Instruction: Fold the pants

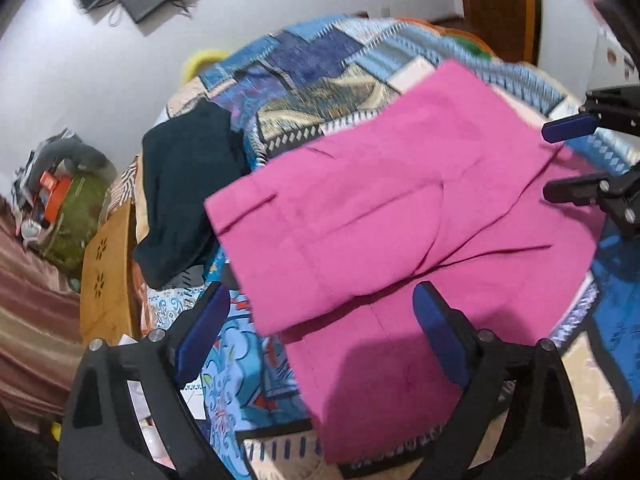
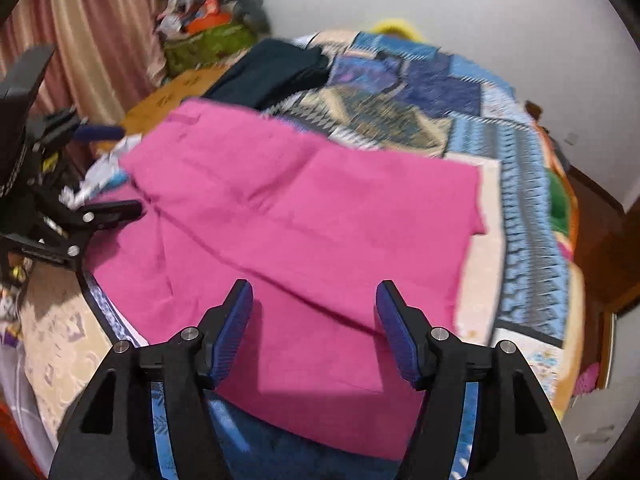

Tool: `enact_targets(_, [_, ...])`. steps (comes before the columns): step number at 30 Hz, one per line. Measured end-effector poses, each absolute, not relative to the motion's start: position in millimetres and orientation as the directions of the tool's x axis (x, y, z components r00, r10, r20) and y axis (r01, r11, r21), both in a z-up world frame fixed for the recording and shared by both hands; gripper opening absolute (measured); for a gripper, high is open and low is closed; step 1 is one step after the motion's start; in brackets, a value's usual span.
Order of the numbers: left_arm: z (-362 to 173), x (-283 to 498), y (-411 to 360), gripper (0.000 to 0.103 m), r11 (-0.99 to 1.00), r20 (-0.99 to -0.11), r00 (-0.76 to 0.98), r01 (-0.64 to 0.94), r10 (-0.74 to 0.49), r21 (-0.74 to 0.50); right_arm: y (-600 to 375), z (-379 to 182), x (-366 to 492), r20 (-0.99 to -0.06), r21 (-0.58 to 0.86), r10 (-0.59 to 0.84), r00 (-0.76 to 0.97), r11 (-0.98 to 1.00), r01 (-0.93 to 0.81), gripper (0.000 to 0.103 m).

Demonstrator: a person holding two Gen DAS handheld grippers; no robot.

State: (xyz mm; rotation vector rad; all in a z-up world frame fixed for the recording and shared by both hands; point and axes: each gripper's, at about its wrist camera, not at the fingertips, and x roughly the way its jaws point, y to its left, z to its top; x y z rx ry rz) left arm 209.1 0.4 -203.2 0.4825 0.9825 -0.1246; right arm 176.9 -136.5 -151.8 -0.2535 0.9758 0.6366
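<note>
Pink pants [image 1: 380,208] [image 2: 300,208] lie on the bed, folded over so that an upper layer rests on a lower one. My left gripper [image 1: 320,300] hovers over their near edge, open, its blue pads wide apart with nothing pinched. In the right wrist view the left gripper [image 2: 116,172] stands at the left side of the pants. My right gripper [image 2: 314,292] is also open above the near pink edge, holding nothing. It shows at the right edge of the left wrist view, right gripper [image 1: 556,160], beside the pants.
A blue patchwork quilt [image 1: 312,60] [image 2: 420,92] covers the bed. A dark garment [image 1: 188,192] [image 2: 272,68] lies at its far side, next to a wooden board [image 1: 106,272]. A pile of bags [image 2: 208,20] sits by the curtain [image 2: 80,40]. A wooden door [image 1: 500,0] stands beyond.
</note>
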Motion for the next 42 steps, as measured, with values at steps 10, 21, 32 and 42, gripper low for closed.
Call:
enact_targets(10, [-201,230,-9,0.064,0.879,-0.853,0.518,0.378,0.058,0.290,-123,-161,189,-0.863,0.091,0.390,0.322,0.745,-0.660,0.060])
enact_targets(21, [-214,230,-1,0.058,0.900,-0.887,0.462,0.394,-0.017,0.188,-98,-173,215,-0.883,0.071,0.382,0.274,0.684,-0.726,0.006])
enact_targets(32, [-209,235,-13,0.005,0.844,-0.840,0.537,0.416,0.073,0.339,-101,-157,217,-0.841,0.137,0.458,0.287,0.695,-0.706,0.005])
enact_targets(42, [-168,254,-4,0.003,0.898,-0.830,0.558,0.375,-0.021,0.230,-83,-159,215,-0.854,0.005,0.380,0.354,0.688,-0.726,0.040])
